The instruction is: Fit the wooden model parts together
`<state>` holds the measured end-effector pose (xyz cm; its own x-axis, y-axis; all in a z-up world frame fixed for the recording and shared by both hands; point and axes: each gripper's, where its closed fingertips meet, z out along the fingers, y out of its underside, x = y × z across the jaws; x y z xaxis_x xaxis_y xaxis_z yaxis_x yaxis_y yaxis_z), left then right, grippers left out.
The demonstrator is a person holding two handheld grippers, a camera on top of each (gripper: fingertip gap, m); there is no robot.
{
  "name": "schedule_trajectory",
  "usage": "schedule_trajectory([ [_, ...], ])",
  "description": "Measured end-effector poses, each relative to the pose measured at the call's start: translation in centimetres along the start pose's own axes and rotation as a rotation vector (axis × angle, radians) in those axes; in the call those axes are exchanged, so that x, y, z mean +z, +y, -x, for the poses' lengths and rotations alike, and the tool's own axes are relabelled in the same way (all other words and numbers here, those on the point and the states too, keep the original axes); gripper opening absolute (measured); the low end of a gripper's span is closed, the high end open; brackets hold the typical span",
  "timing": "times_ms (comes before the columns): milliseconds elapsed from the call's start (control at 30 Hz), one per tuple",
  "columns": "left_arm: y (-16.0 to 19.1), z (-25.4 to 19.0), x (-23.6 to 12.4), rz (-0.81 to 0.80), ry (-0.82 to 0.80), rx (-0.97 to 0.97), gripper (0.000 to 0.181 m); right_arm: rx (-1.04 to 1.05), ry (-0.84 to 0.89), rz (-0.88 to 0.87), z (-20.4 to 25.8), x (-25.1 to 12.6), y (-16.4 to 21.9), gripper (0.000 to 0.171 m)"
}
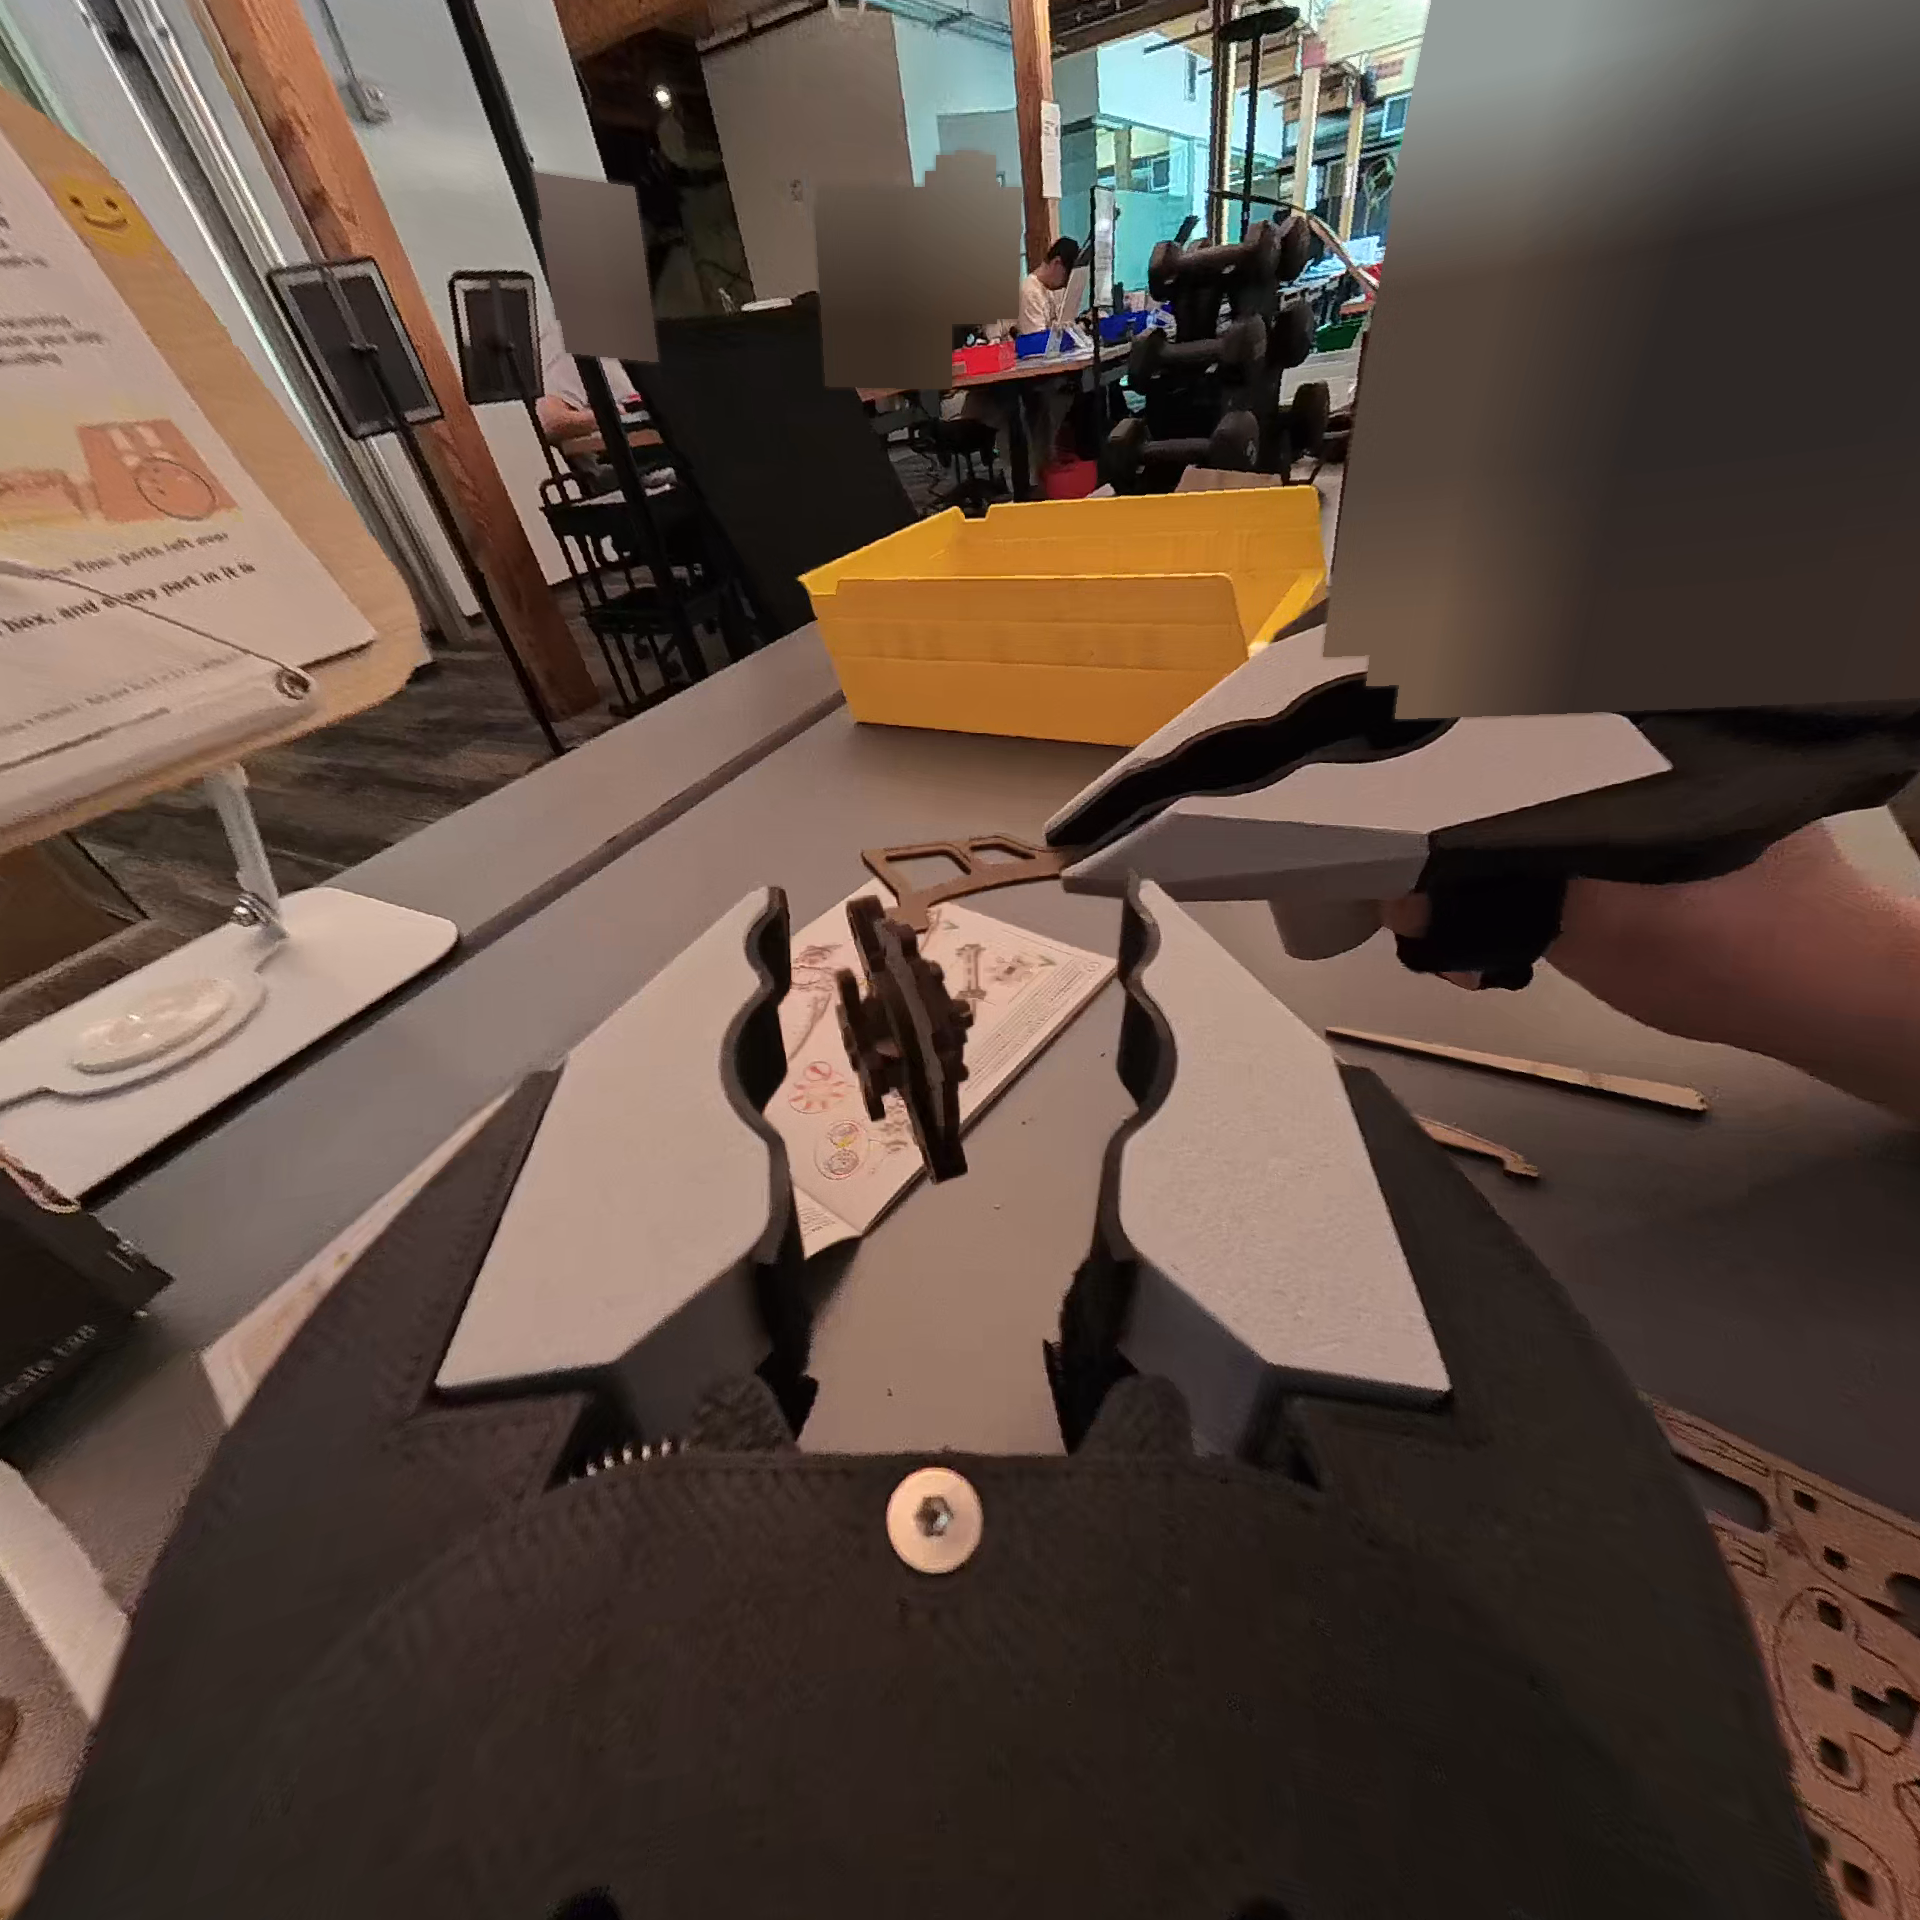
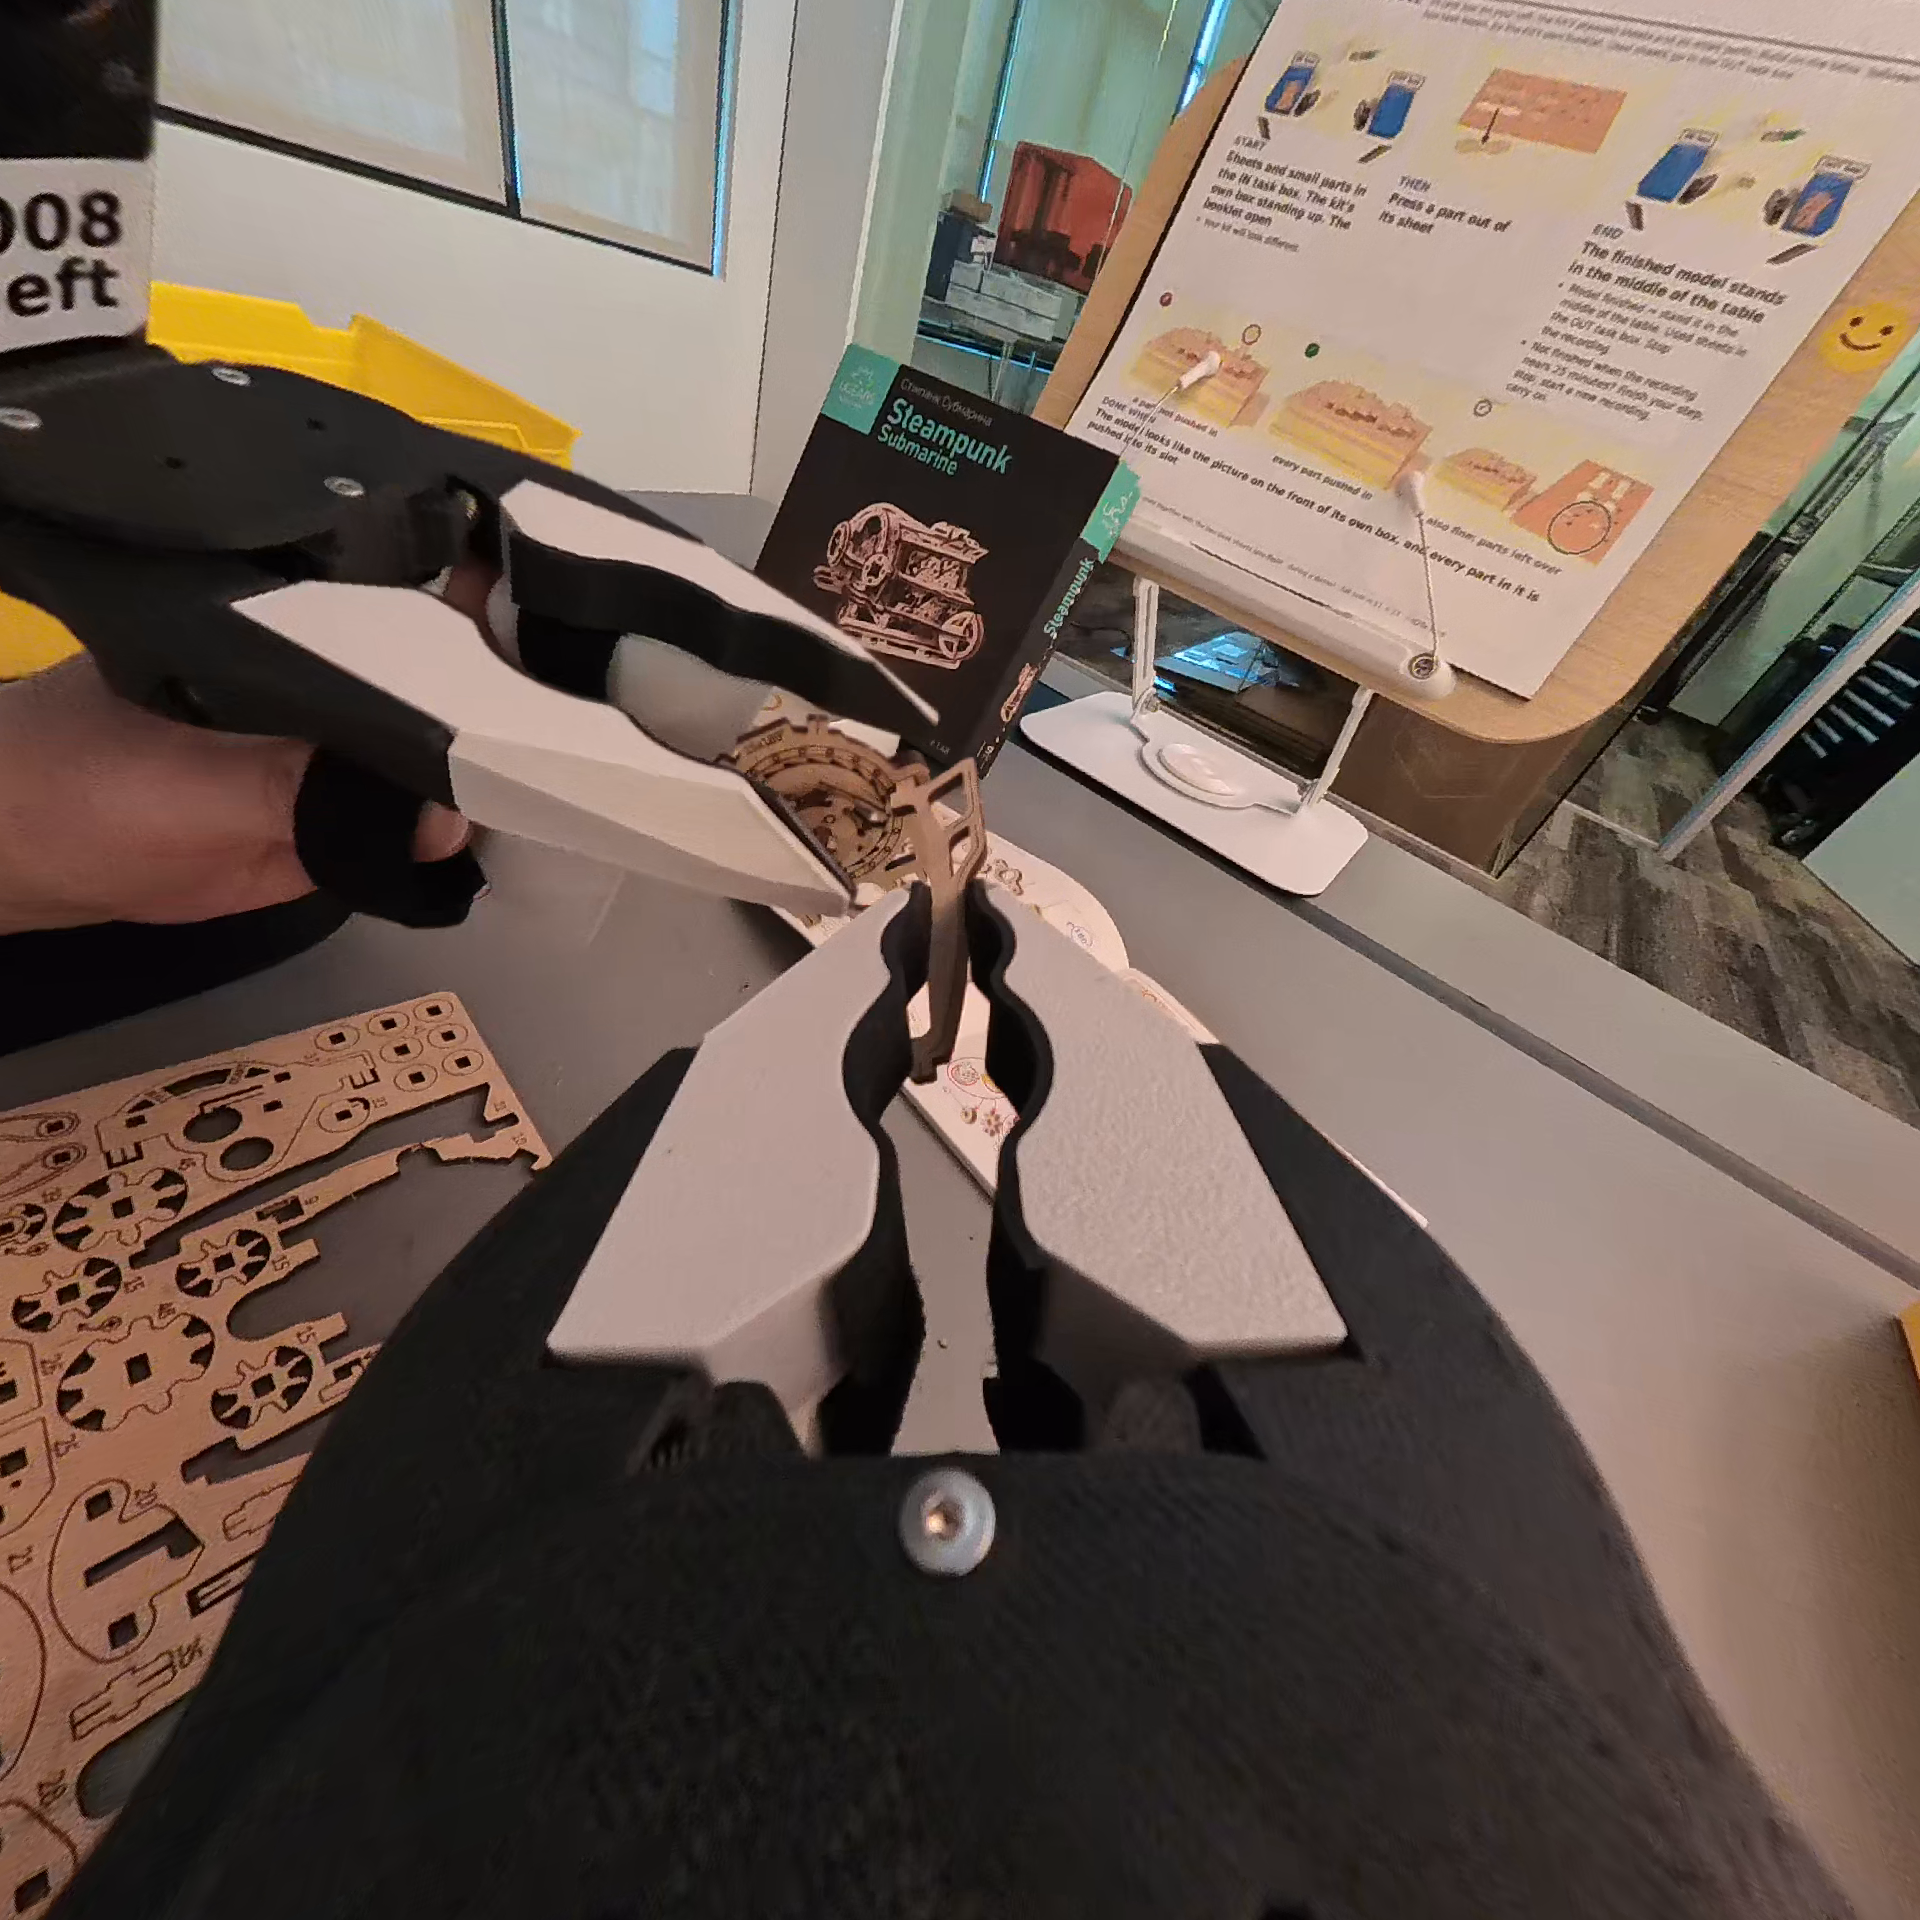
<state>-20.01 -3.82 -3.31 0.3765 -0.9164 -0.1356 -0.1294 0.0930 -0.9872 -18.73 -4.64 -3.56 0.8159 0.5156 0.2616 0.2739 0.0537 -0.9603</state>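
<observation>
My left gripper [image 1: 951,904] is open, its jaws wide apart. A dark wooden gear assembly [image 1: 904,1029] stands edge-on and tilted between the fingers, over the booklet [image 1: 1023,1023]. I see no finger pressing on it. In the right wrist view the left gripper [image 2: 894,805] comes in from the left with the round assembly [image 2: 821,790] by its lower finger. My right gripper [image 2: 940,904] is shut on a thin flat wooden arm with cut-out windows [image 2: 951,831]. It holds the arm upright just beside the assembly. The right gripper [image 1: 1062,860] and its arm [image 1: 966,862] also show in the left wrist view.
A yellow bin [image 1: 1039,644] stands at the far side of the grey table [image 1: 623,790]. The dark kit box [image 2: 935,551] and an instruction board on a white stand [image 2: 1455,312] are behind. A punched wooden sheet [image 2: 208,1247] and loose wooden strips [image 1: 1517,1070] lie near. My left and right fingertips are right by each other.
</observation>
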Motion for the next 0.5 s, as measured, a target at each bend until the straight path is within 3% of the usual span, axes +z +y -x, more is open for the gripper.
schedule_trajectory([
  [233,0.2,-1.0,0.0,-0.002,0.116,-0.102,0.055,-0.035,0.003,-0.004,0.0,-0.2,0.2,0.006],
  [500,0.9,-1.3,0.4,0.047,0.132,-0.085,0.057,-0.025,-0.013,-0.002,-0.2,-0.4,0.7,0.005],
])
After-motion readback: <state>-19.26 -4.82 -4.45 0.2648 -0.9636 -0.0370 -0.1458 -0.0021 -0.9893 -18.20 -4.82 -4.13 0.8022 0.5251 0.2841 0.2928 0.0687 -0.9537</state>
